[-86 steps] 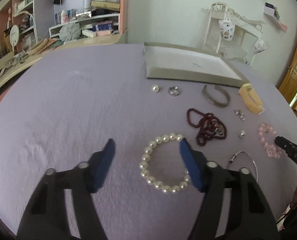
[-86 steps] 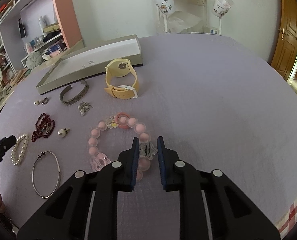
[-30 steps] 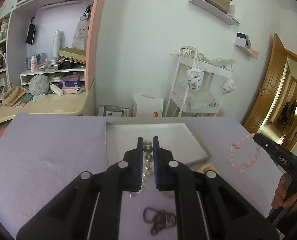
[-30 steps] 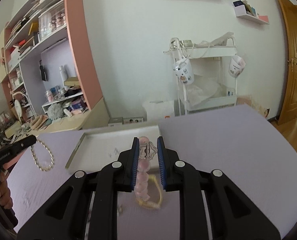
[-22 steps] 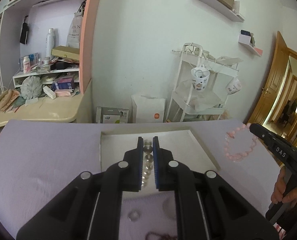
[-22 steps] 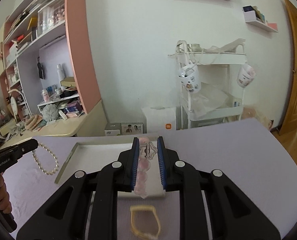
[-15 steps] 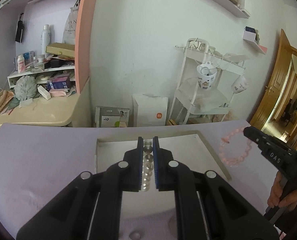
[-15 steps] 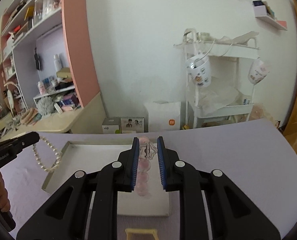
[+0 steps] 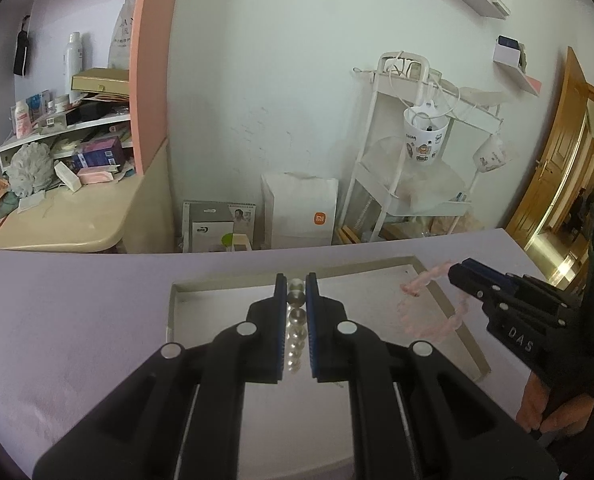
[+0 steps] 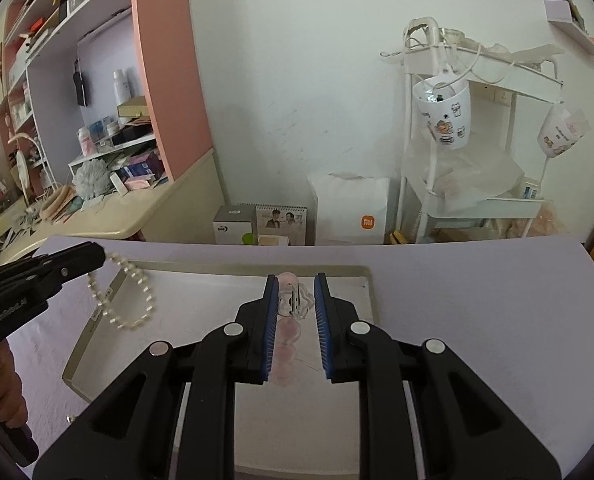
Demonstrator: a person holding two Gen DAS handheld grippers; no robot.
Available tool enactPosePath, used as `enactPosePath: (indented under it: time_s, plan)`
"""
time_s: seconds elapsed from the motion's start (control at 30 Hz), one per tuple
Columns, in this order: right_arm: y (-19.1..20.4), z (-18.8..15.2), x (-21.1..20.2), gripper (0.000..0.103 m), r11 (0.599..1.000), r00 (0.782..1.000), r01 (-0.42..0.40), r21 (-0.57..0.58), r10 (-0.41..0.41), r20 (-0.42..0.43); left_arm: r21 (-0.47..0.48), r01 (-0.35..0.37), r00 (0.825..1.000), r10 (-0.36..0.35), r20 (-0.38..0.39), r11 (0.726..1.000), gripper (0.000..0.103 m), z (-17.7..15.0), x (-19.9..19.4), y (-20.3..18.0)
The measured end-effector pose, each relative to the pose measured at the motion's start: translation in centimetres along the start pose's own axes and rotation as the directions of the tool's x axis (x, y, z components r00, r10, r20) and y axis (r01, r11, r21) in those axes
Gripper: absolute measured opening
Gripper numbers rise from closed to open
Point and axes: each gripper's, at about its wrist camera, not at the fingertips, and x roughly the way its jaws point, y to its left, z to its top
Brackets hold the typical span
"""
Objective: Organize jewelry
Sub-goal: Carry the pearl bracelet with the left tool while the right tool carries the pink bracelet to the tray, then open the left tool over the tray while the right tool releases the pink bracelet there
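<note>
My left gripper [image 9: 296, 282] is shut on a pearl bracelet [image 9: 296, 320], whose beads hang down between its blue pads above the shallow white tray [image 9: 225, 280]. From the right wrist view the same pearl bracelet [image 10: 131, 300] dangles as a loop from the left gripper [image 10: 97, 254] over the tray's left end. My right gripper [image 10: 295, 286] is shut on a pink bead bracelet [image 10: 289, 330], gripped at its clear charm, hanging over the tray [image 10: 217, 268]. In the left wrist view the pink bracelet [image 9: 429, 308] hangs from the right gripper [image 9: 457, 274] near the tray's right rim.
The tray lies on a lilac tablecloth [image 9: 77, 320]. Behind the table stand a cream desk [image 9: 57, 224] with cluttered shelves, a white paper bag [image 9: 301, 216] and a white rack [image 9: 417, 160] with hanging mugs. A hand [image 10: 1, 384] holds the left gripper's handle.
Both grippers have travelled forward and down with their bracelets, from before the tray to over it. The loose jewelry on the cloth has slipped out of view below.
</note>
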Motion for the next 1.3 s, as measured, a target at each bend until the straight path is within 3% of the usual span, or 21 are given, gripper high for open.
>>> enactPosePath:
  time_s: [0.2, 0.33, 0.8, 0.9, 0.97, 1.3]
  plan:
    - [-0.4, -0.1, 0.2, 0.021, 1.000, 1.000, -0.011, 0.008, 0.011, -0.004, 0.011, 0.005, 1.000, -0.005, -0.009, 1.000, 0.009, 0.3, 1.3, -0.4]
    - [-0.8, -0.1, 0.0, 0.031, 1.000, 1.000, -0.008, 0.016, 0.008, 0.002, 0.015, 0.010, 1.000, -0.010, -0.013, 1.000, 0.009, 0.3, 1.8, -0.6]
    - [-2.6, -1.1, -0.9, 0.031, 0.998, 1.000, 0.011, 0.069, -0.010, -0.011, 0.024, 0.005, 1.000, -0.005, -0.028, 1.000, 0.010, 0.2, 3.5, -1.0]
    - [-2.9, -1.4, -1.0, 0.031, 0.997, 1.000, 0.017, 0.077, -0.016, -0.016, 0.026, -0.002, 1.000, 0.003, -0.027, 1.000, 0.021, 0.2, 3.9, -1.1]
    - [-2.9, -1.6, -1.2, 0.031, 0.996, 1.000, 0.020, 0.081, -0.019, -0.018, 0.028, -0.016, 1.000, 0.017, -0.027, 0.999, 0.034, 0.0, 3.8, -1.1]
    - [-2.7, -2.2, -3.9, 0.031, 0.994, 1.000, 0.011, 0.107, -0.012, 0.007, 0.038, -0.067, 0.998, 0.066, 0.012, 0.997, 0.048, -1.0, -0.3, -0.7]
